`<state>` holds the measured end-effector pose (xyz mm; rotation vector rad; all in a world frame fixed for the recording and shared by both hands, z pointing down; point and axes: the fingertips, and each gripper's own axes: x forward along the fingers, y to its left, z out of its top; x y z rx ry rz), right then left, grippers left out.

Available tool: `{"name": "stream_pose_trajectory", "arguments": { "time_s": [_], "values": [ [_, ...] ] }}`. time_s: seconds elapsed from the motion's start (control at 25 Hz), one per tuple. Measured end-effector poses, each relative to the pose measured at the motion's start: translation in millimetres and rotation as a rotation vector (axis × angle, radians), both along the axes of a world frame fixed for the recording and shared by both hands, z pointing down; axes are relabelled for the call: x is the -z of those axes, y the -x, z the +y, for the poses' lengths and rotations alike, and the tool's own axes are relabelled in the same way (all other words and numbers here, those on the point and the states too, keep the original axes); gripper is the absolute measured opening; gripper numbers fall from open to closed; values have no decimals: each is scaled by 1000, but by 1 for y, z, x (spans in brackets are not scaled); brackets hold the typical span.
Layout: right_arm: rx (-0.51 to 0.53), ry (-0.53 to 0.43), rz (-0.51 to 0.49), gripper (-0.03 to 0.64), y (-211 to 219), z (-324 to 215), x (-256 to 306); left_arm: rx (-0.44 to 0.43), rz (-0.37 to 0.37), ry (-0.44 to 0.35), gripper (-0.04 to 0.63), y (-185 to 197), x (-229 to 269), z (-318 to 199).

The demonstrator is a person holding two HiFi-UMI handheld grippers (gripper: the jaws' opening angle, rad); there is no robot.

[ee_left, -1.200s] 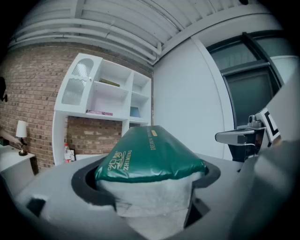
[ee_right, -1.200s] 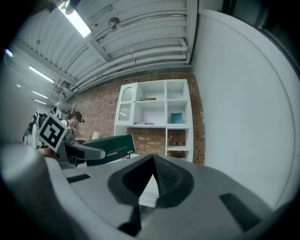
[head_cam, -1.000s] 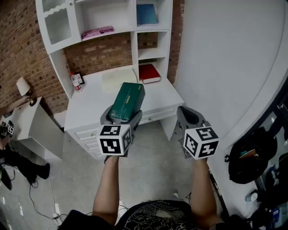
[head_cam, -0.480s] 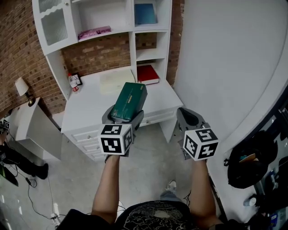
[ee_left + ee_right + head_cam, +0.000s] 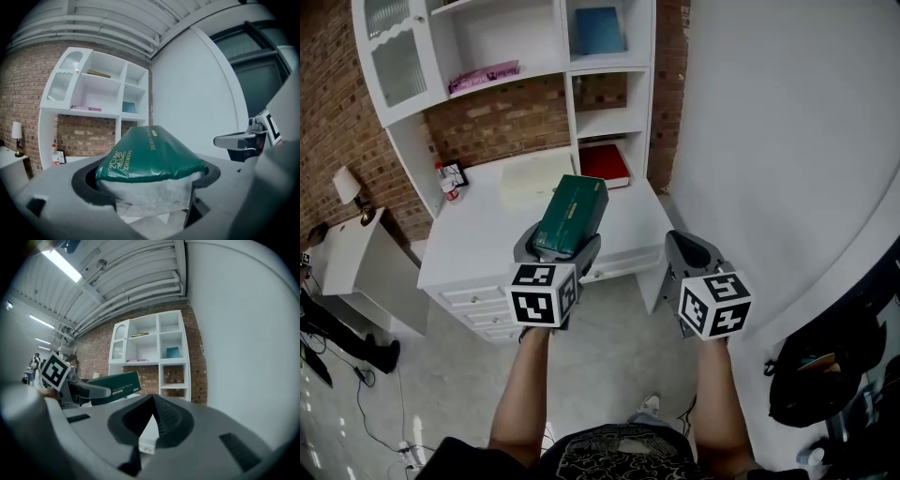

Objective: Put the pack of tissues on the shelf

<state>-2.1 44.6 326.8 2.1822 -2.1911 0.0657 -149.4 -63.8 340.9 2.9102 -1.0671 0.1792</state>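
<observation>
A green pack of tissues (image 5: 570,216) sticks forward out of my left gripper (image 5: 559,247), whose jaws are shut on its rear end; in the left gripper view the green pack of tissues (image 5: 149,153) fills the jaws. From the right gripper view the same pack (image 5: 117,386) shows at the left. My right gripper (image 5: 692,253) is held level beside it, shut and holding nothing. Ahead stands the white shelf unit (image 5: 514,71) with open cubbies above a desk top (image 5: 492,217).
On the shelf lie a pink packet (image 5: 484,75), a blue book (image 5: 598,30) and a red book (image 5: 605,161). A small bottle (image 5: 446,184) stands on the desk's left side. A white wall (image 5: 778,141) rises at the right, a low white cabinet (image 5: 352,267) at the left, a black bag (image 5: 811,375) by the right.
The desk and shelf have shifted slightly left and down in the head view as the person steps closer. Both grippers keep their hold and height.
</observation>
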Motion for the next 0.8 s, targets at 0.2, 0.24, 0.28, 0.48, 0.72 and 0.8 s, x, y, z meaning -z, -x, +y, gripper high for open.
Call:
{"name": "stream_pose_trajectory", "arguments": {
  "time_s": [0.2, 0.24, 0.28, 0.48, 0.72, 0.8],
  "values": [
    [51, 1, -3, 5, -48, -27, 2, 43, -8, 3, 463, -45, 1, -19],
    [62, 1, -5, 4, -57, -32, 2, 51, -11, 1, 463, -54, 2, -22],
    [72, 0, -6, 4, -65, -36, 2, 59, -14, -1, 464, -61, 2, -25],
    [113, -2, -18, 4, -97, -54, 2, 95, -27, -8, 463, -91, 6, -37],
    [149, 3, -27, 3, -127, -67, -2, 132, -46, -3, 463, -117, 2, -46],
    [162, 3, -26, 4, -135, -70, -3, 149, -43, 1, 463, -121, 1, -50]
  ]
}}
